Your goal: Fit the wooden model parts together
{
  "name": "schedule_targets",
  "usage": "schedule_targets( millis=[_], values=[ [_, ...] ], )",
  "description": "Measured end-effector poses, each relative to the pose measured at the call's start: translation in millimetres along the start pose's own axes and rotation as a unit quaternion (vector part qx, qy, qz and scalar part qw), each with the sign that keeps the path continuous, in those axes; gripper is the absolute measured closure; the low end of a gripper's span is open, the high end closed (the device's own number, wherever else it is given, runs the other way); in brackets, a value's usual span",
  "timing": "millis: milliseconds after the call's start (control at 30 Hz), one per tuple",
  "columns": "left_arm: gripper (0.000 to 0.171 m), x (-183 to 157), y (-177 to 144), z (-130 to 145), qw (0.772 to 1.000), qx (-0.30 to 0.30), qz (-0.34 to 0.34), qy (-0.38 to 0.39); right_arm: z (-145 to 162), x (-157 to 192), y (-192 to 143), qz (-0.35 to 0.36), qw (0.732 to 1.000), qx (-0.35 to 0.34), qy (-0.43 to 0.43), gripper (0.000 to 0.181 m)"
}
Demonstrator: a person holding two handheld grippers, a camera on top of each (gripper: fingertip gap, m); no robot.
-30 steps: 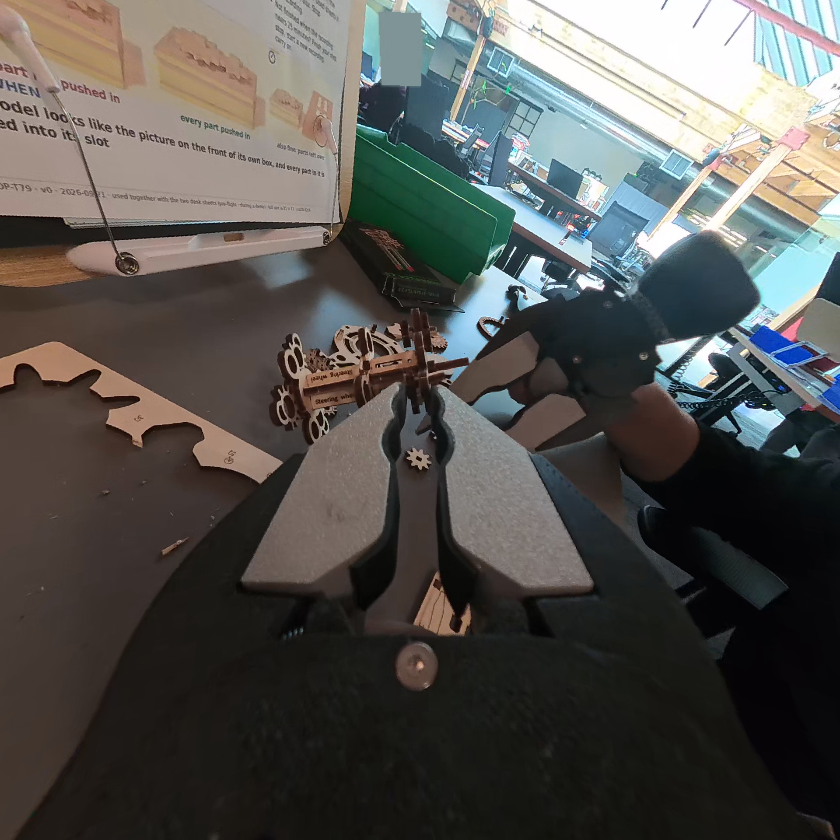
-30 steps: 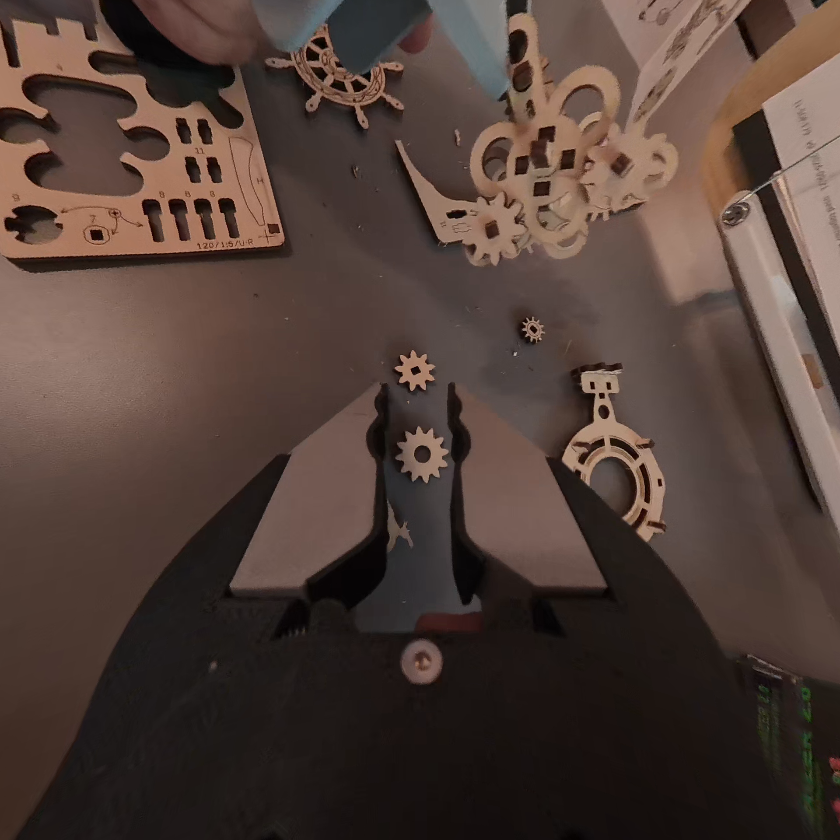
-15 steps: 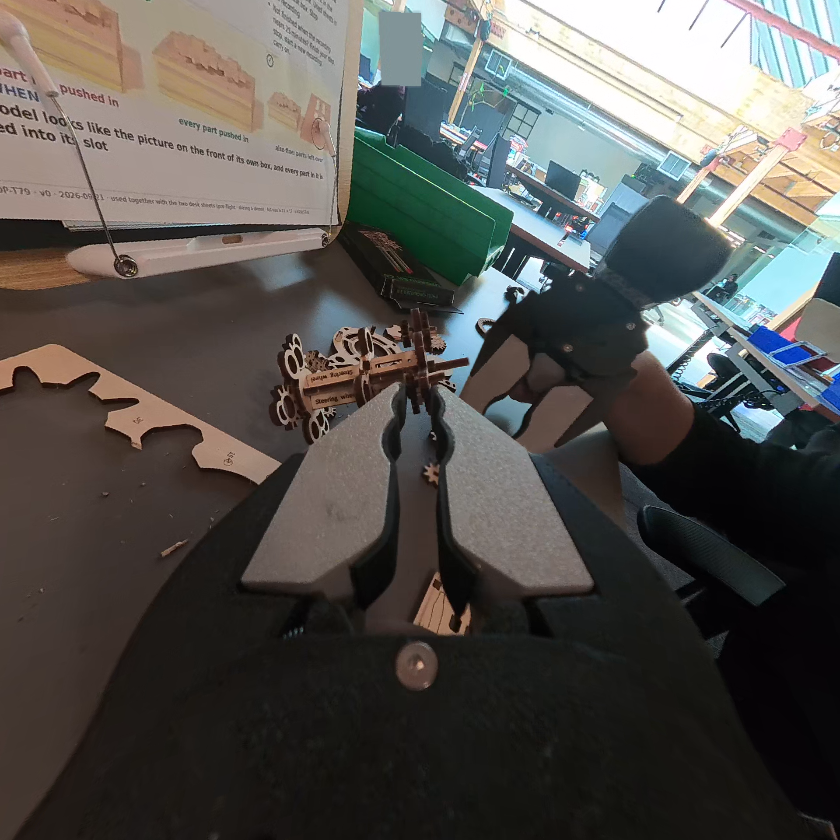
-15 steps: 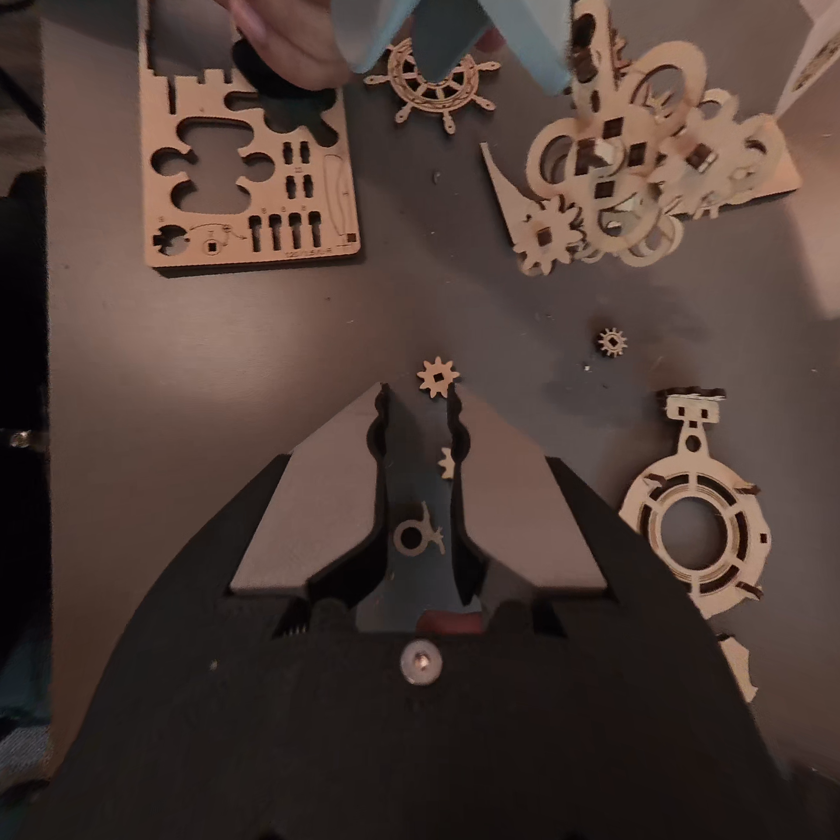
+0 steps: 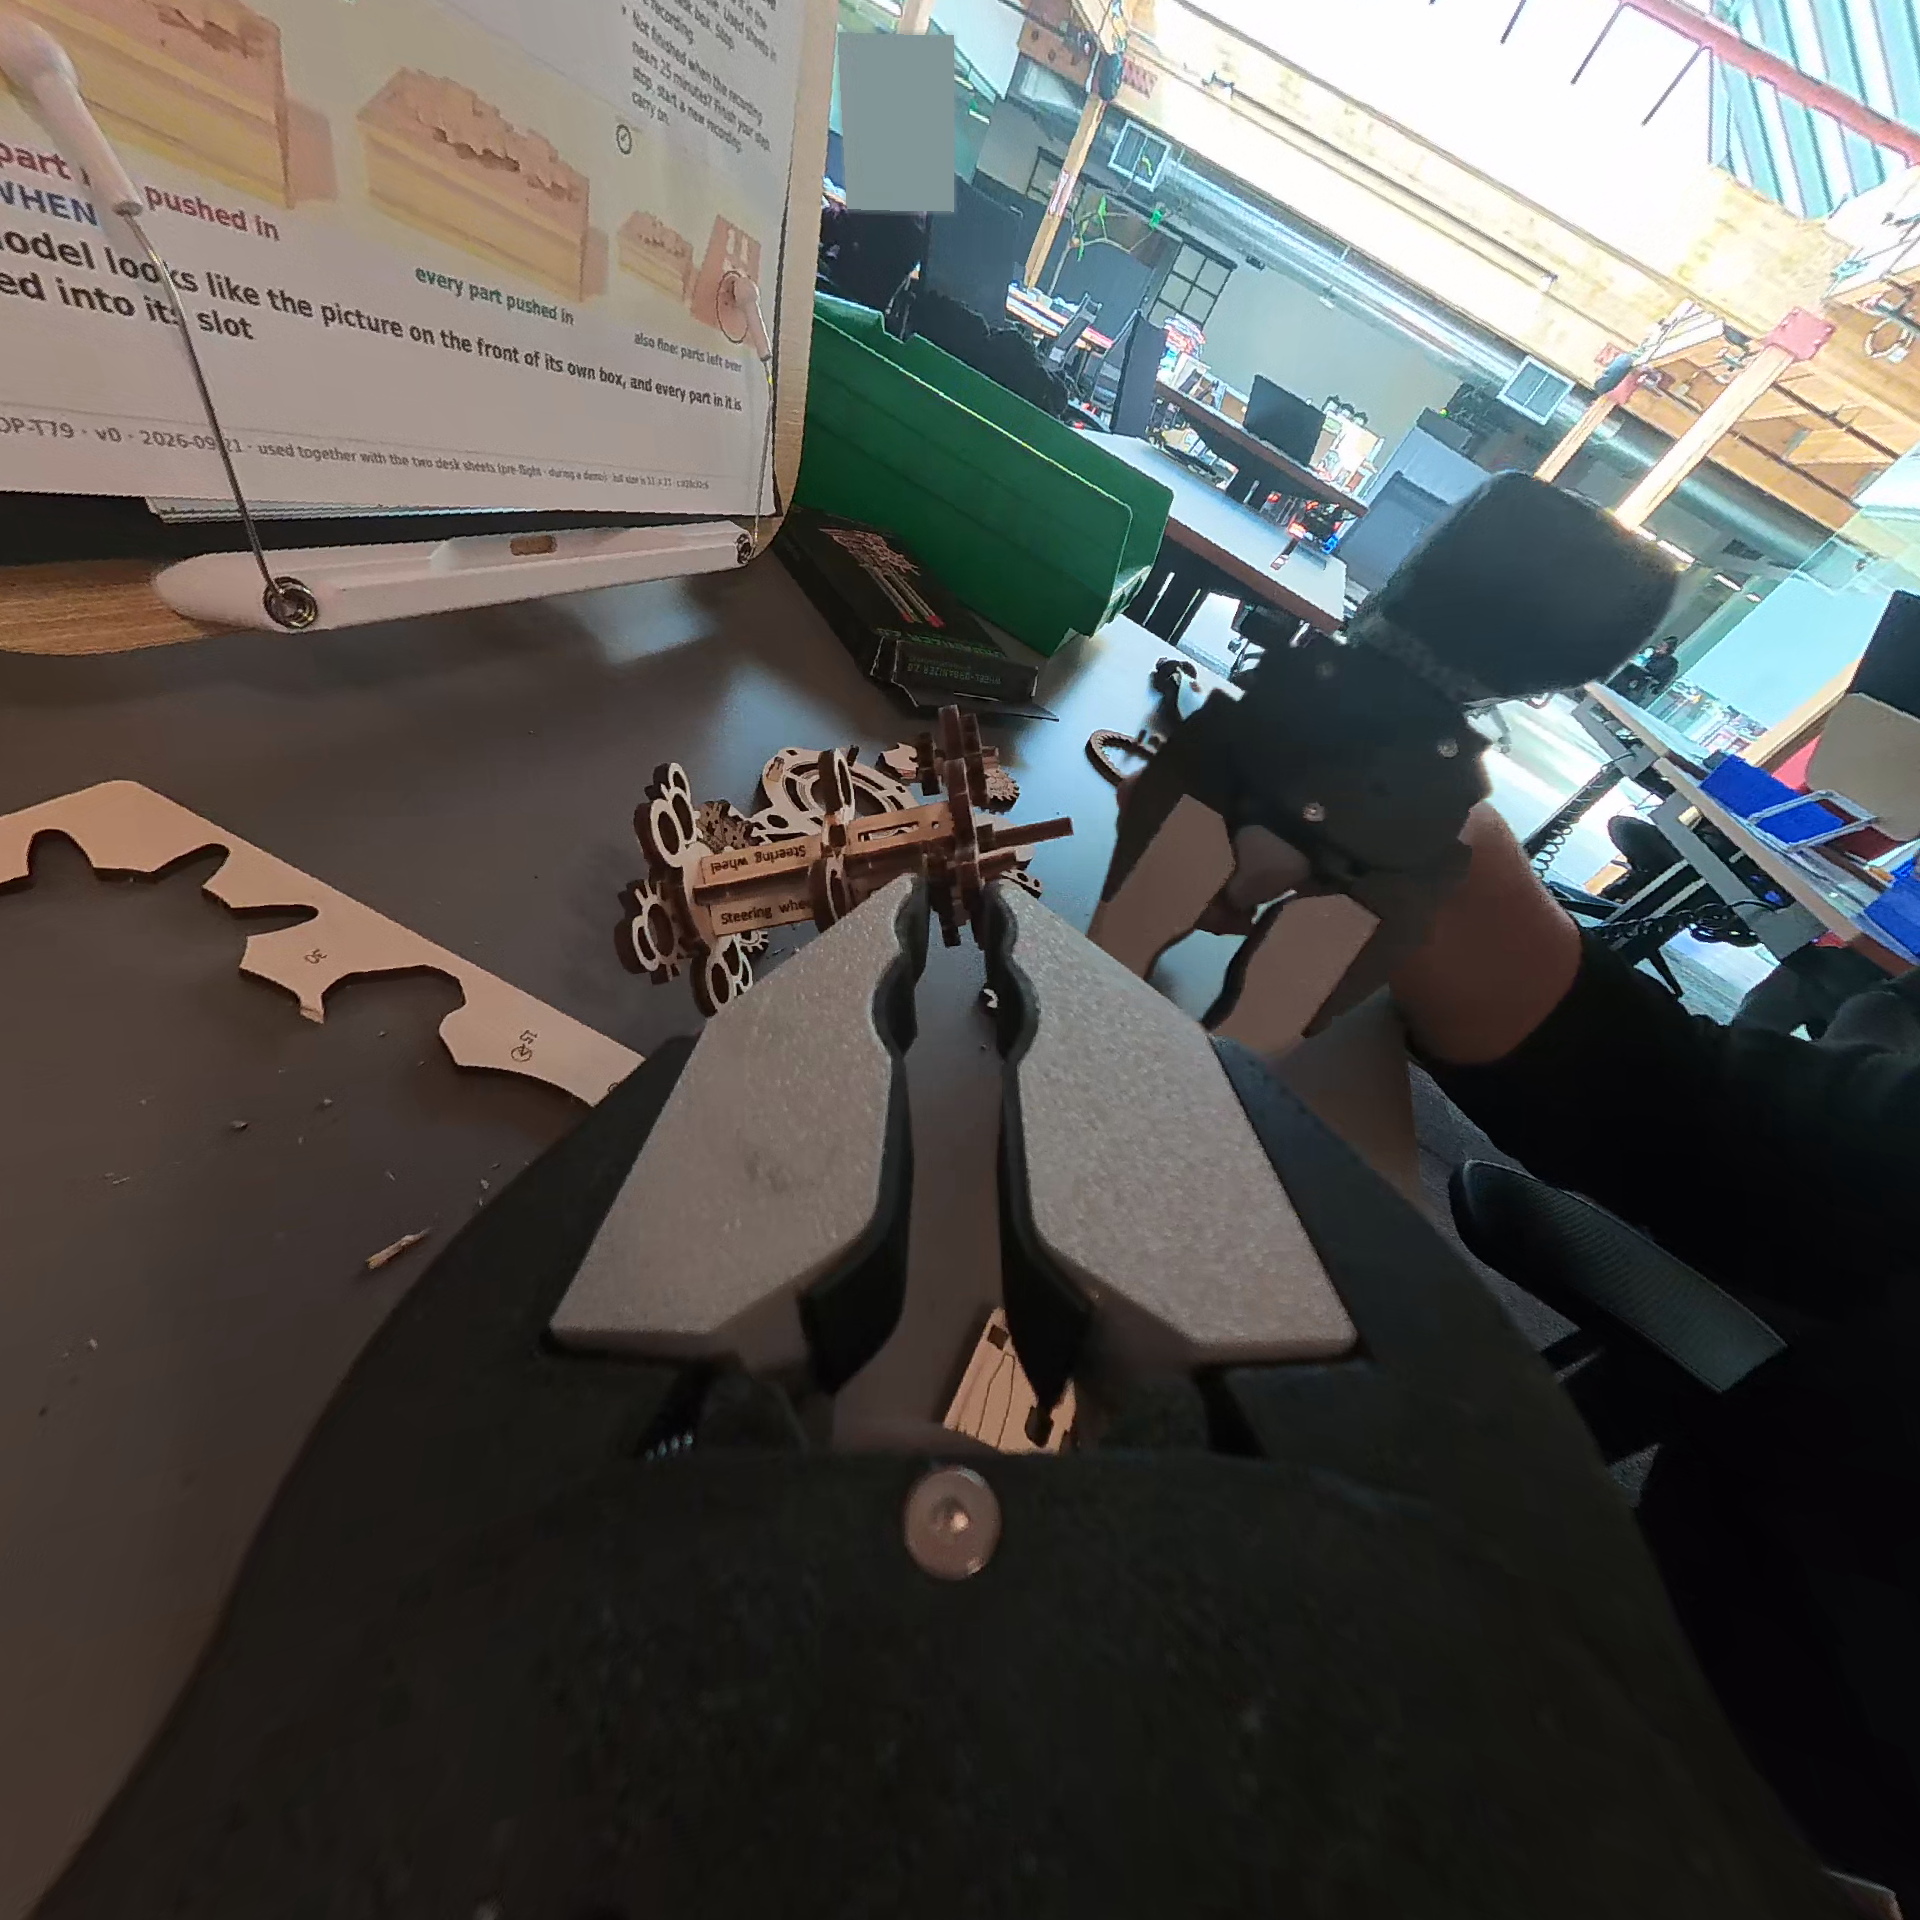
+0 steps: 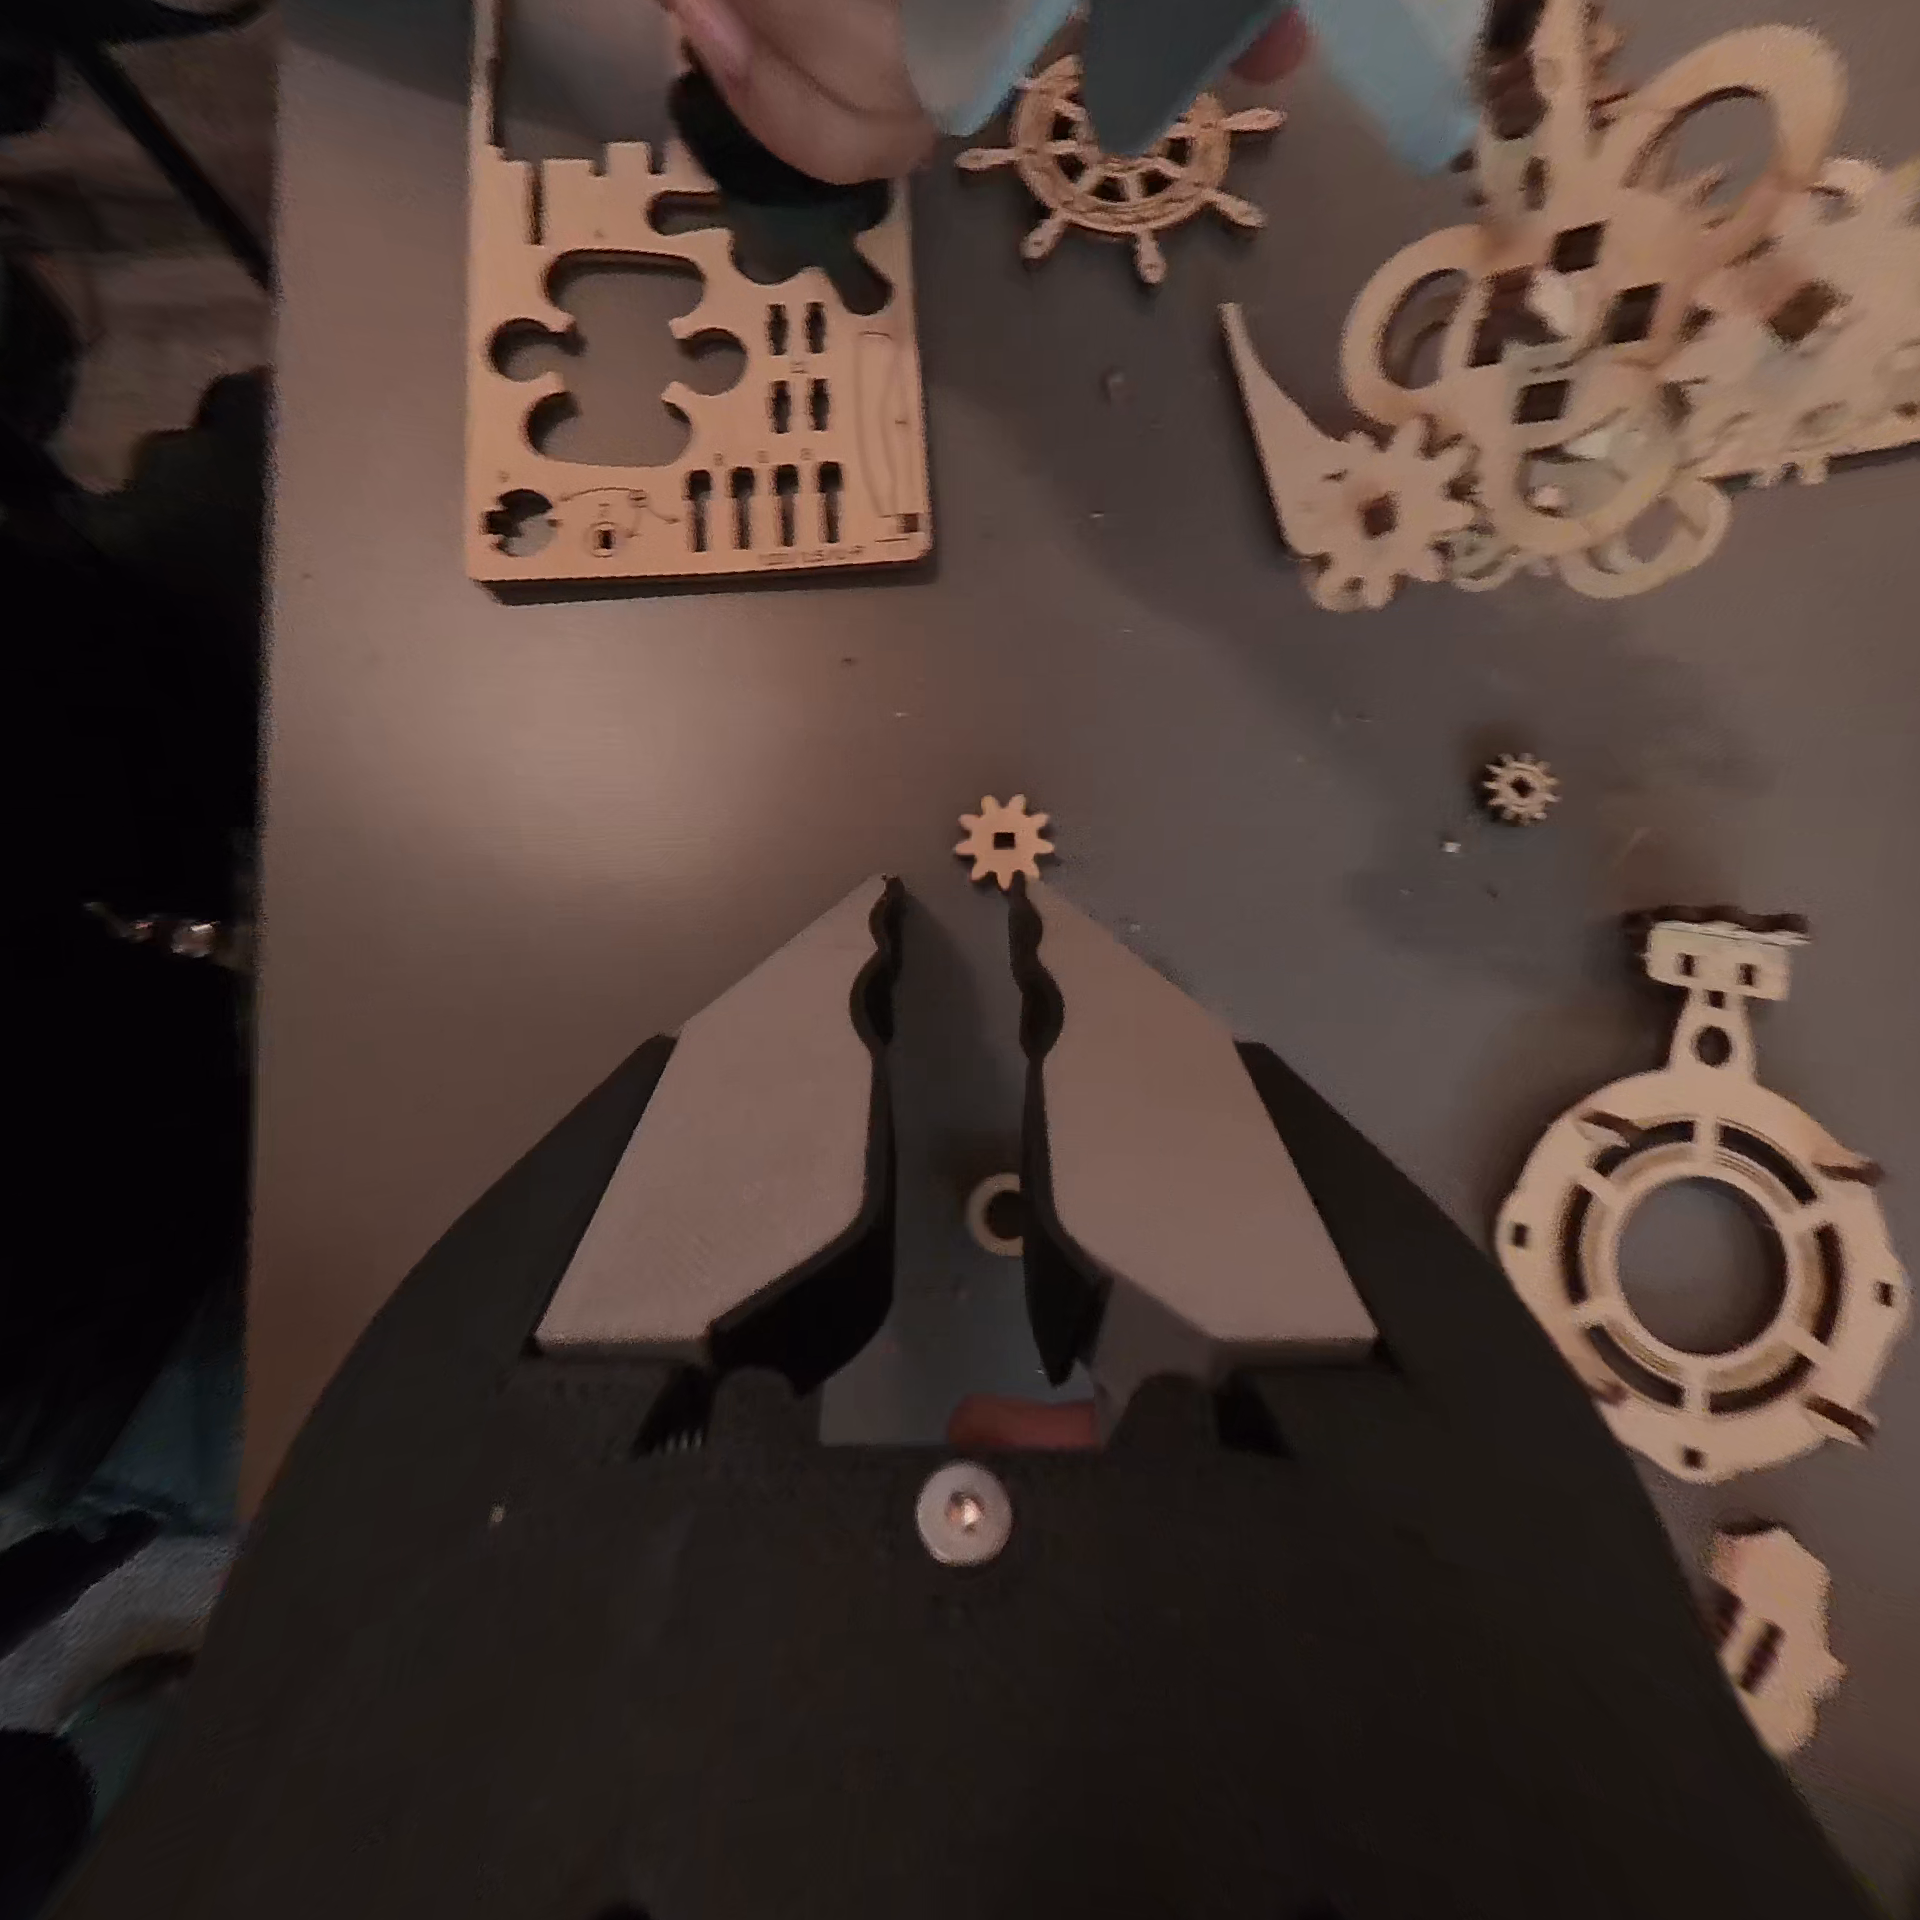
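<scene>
My left gripper (image 5: 951, 909) is shut on the wooden assembly (image 5: 790, 862), an axle with several gears and lobed discs, gripping one disc at its near end. In the right wrist view the assembly (image 6: 1621, 343) is blurred at the top right, with the left gripper's blue-grey fingers (image 6: 1153, 62) above it. My right gripper (image 6: 951, 894) is open and empty above the table. A small pale gear (image 6: 1005, 842) lies just past its right fingertip. A small ring piece (image 6: 992, 1216) shows on the table between its fingers. In the left wrist view the right gripper (image 5: 1184, 982) hangs to the right of the assembly.
Loose parts on the dark table: a ship's wheel (image 6: 1117, 177), a small dark gear (image 6: 1519, 790), a round slotted frame (image 6: 1694, 1247), a punched-out sheet (image 6: 696, 343) under a hand (image 6: 810, 83). An instruction stand (image 5: 395, 260), green bin (image 5: 966, 488) and black box (image 5: 904, 613) stand behind. Tip to tip, the grippers are about 11 cm apart.
My right gripper has drawn back from the assembly and tilted more upright. The gear seen between its fingers is now out of sight. The left gripper has kept still with the assembly.
</scene>
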State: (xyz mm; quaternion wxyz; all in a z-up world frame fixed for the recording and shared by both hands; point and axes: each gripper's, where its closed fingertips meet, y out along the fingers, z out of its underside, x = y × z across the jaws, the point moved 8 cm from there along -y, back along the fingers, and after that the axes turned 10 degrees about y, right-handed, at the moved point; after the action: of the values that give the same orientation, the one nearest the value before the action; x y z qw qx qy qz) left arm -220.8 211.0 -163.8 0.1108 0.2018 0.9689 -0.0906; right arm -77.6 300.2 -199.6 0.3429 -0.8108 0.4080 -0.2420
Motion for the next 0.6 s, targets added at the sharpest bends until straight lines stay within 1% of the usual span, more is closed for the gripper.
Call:
schedule_targets(
  millis=[67, 300, 433, 533, 600],
  values=[
    [0.164, 0, 0, 0, 1.000, 0.000, 0.000, 0.000, 0, 3, -1, -0.008, 1.000, -0.004, -0.005, 0.165],
    [0.164, -1, 0, 0, 1.000, 0.001, 0.000, 0.002, -5, -4, -4, 0.030, 0.999, -0.024, -0.013, 0.163],
    [0.164, 0, 0, 0, 1.000, 0.001, 0.001, -0.001, -7, -4, -4, 0.034, 0.997, -0.064, -0.020, 0.163],
    [0.164, 0, 0, 0, 1.000, 0.000, 0.001, -0.002, -6, -6, -9, 0.031, 0.994, -0.101, -0.009, 0.164],
    [0.164, 0, 0, 0, 1.000, 0.000, 0.001, -0.001, -5, -8, -11, 0.034, 0.993, -0.112, 0.002, 0.163]
  ],
)
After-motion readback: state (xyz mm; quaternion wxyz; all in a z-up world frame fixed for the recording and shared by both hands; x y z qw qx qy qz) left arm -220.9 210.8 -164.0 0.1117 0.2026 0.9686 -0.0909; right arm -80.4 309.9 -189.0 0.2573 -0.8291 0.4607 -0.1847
